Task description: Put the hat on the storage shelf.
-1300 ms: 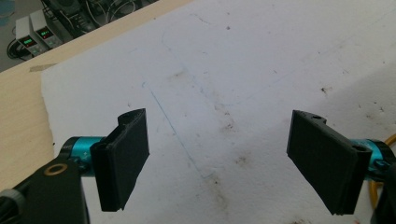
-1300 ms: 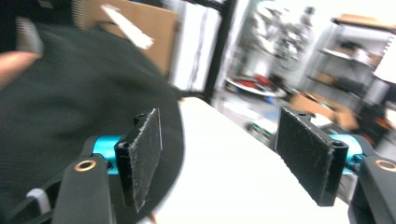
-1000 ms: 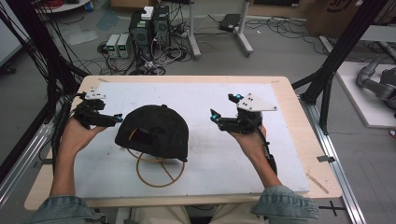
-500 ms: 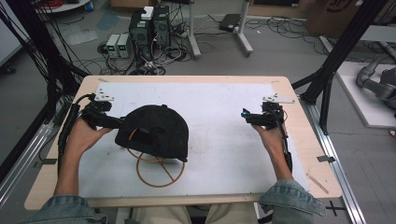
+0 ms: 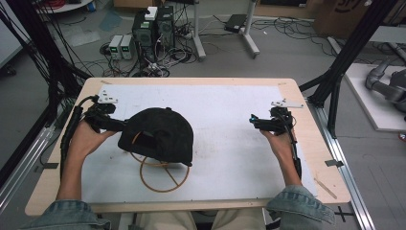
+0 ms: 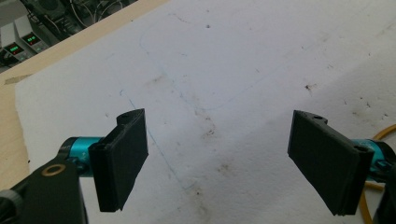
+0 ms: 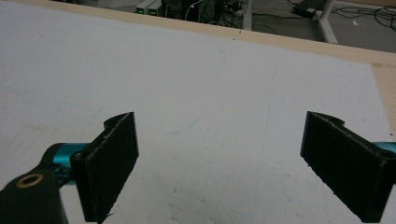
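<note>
We see a wooden tabletop (image 5: 306, 143) covered by a white sheet (image 5: 225, 124), stained and faintly marked with blue lines. On the sheet's left half lies a black cap (image 5: 160, 136), crown up, resting partly over a thin brown ring with spokes (image 5: 163, 176) that sticks out from under its near edge. The left gripper (image 5: 117, 125) lies low at the cap's left side, its tip right at the cap's edge; whether it touches the fabric we cannot tell. In the left gripper view its fingers (image 6: 121, 158) stand wide apart over bare sheet, nothing between them. The right gripper (image 5: 255, 121) rests far across the sheet, well apart from the cap, pointing left. Its fingers (image 7: 109, 163) have just been spreading and stand wide apart too, only white sheet between them.
</note>
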Available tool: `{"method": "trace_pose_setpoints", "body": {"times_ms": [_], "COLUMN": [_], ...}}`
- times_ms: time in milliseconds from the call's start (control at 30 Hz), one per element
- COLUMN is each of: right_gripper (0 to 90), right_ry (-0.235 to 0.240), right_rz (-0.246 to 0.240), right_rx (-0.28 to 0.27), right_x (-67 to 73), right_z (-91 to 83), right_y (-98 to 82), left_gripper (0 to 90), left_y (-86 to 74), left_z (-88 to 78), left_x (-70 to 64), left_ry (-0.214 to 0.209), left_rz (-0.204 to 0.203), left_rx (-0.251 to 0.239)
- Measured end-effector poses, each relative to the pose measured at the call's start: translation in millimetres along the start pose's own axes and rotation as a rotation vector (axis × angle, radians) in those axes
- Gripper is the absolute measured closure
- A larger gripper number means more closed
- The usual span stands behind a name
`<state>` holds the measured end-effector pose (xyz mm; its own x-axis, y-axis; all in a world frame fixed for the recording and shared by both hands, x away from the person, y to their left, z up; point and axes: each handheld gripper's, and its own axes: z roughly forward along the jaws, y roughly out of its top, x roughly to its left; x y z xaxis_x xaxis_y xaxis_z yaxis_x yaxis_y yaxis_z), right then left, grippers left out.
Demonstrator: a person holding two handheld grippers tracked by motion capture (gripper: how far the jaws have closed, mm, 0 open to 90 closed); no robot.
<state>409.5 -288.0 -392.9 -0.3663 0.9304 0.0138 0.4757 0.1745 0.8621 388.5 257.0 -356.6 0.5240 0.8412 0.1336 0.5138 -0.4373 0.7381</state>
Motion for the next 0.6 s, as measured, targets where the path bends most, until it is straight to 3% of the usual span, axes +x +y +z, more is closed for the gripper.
{"method": "trace_pose_setpoints", "body": {"times_ms": [600], "right_gripper": [11.1], "right_ry": [0.0], "right_rz": [0.0], "right_rx": [0.01], "right_x": [0.3], "right_z": [3.5], "right_y": [-0.6], "left_gripper": [20.4], "left_y": [-0.2], "left_z": [-1.2], "left_x": [0.2], "left_ry": [0.01], "left_rz": [0.003], "left_rx": [0.004]}}
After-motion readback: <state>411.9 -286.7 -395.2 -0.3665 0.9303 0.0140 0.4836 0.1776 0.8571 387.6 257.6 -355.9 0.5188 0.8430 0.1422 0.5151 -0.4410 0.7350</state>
